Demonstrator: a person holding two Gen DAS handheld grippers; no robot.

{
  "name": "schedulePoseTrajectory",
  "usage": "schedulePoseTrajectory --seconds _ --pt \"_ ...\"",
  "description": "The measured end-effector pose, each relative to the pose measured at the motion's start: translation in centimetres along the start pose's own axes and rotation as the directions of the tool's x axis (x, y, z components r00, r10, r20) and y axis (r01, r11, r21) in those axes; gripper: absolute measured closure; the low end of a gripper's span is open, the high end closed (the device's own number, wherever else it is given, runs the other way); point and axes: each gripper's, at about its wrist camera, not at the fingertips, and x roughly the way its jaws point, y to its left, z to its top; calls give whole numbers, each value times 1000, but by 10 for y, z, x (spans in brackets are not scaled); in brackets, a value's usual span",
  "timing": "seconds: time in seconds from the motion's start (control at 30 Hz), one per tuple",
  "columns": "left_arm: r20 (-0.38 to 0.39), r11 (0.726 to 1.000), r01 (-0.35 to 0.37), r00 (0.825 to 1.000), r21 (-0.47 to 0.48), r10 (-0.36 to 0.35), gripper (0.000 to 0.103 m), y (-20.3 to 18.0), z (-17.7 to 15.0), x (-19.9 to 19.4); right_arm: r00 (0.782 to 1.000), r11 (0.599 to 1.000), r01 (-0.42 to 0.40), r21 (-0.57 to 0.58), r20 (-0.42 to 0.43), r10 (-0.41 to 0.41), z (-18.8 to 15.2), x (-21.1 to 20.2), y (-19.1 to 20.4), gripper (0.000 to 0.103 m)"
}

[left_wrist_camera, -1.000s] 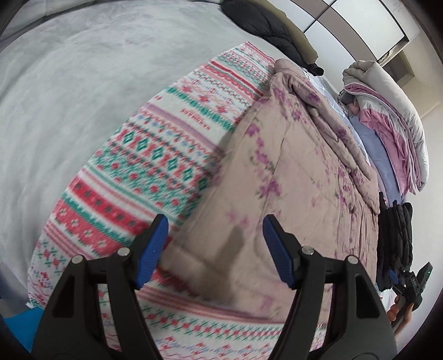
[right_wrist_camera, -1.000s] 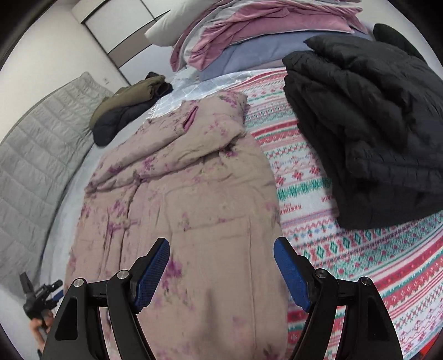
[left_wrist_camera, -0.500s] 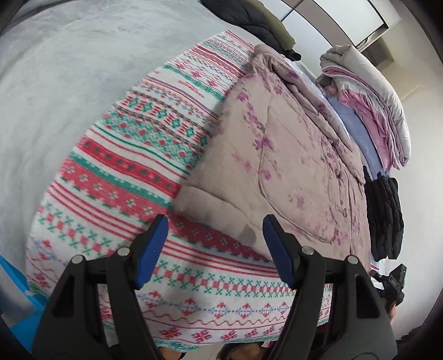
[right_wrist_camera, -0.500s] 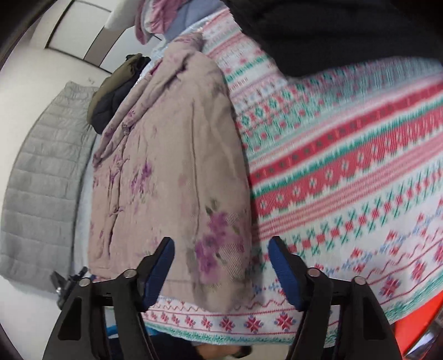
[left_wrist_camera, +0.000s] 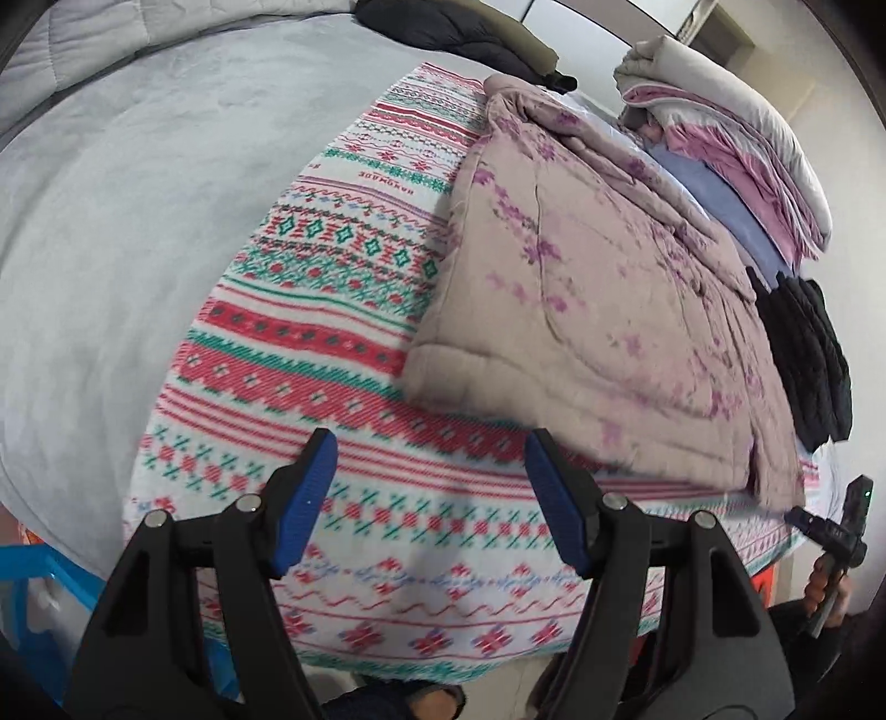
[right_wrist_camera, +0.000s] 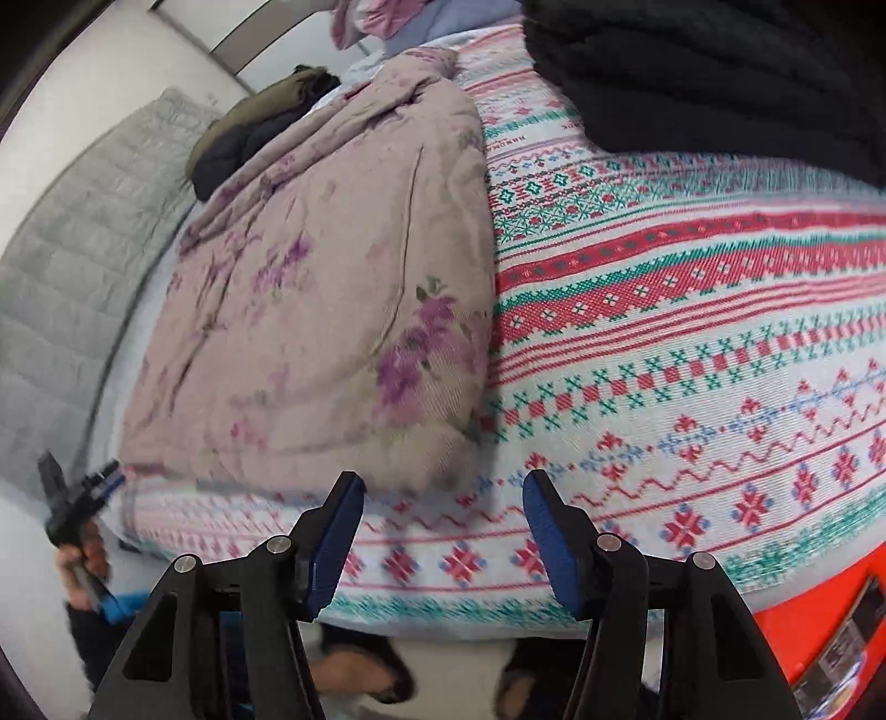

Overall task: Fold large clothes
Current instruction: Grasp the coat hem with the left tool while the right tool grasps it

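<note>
A padded pink garment with purple flowers (left_wrist_camera: 598,310) lies flat on the patterned red, green and white blanket (left_wrist_camera: 332,310); it also shows in the right wrist view (right_wrist_camera: 332,310). My left gripper (left_wrist_camera: 429,476) is open and empty, over the blanket just short of the garment's near hem. My right gripper (right_wrist_camera: 443,518) is open and empty, close to the garment's near right corner, above the blanket (right_wrist_camera: 692,343) edge. Each gripper appears small in the other's view: the right one (left_wrist_camera: 830,531), the left one (right_wrist_camera: 77,498).
A folded black jacket (left_wrist_camera: 808,354) lies right of the garment, also in the right wrist view (right_wrist_camera: 720,72). Stacked bedding (left_wrist_camera: 736,144) and a dark coat (left_wrist_camera: 459,39) lie at the far end. Grey bed cover (left_wrist_camera: 111,221) spreads left. A blue bin (left_wrist_camera: 22,603) and an orange box (right_wrist_camera: 830,620) stand below.
Both grippers have pulled back from over the garment to the bed's near edge. Both stay open. The garment lies flat and has not moved.
</note>
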Motion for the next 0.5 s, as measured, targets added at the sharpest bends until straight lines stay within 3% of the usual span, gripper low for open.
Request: schedulePoseTrajectory --seconds 0.13,0.23,0.3,0.4,0.5 --pt "-22 993 -67 997 98 70 32 -7 -10 7 994 985 111 -135 28 -108 -6 7 16 42" --pt "-16 971 -89 995 220 95 32 -24 -18 7 988 965 152 -213 35 -148 -10 9 27 42" --pt "3 965 -114 993 235 116 32 -29 -17 11 987 960 159 -232 42 -154 -10 11 31 42" --pt "44 962 -173 985 213 168 32 -34 -6 19 980 964 194 -183 77 -182 -3 10 25 46" --pt "81 974 -156 986 163 145 32 -34 10 20 983 986 146 -77 125 -136 10 5 19 48"
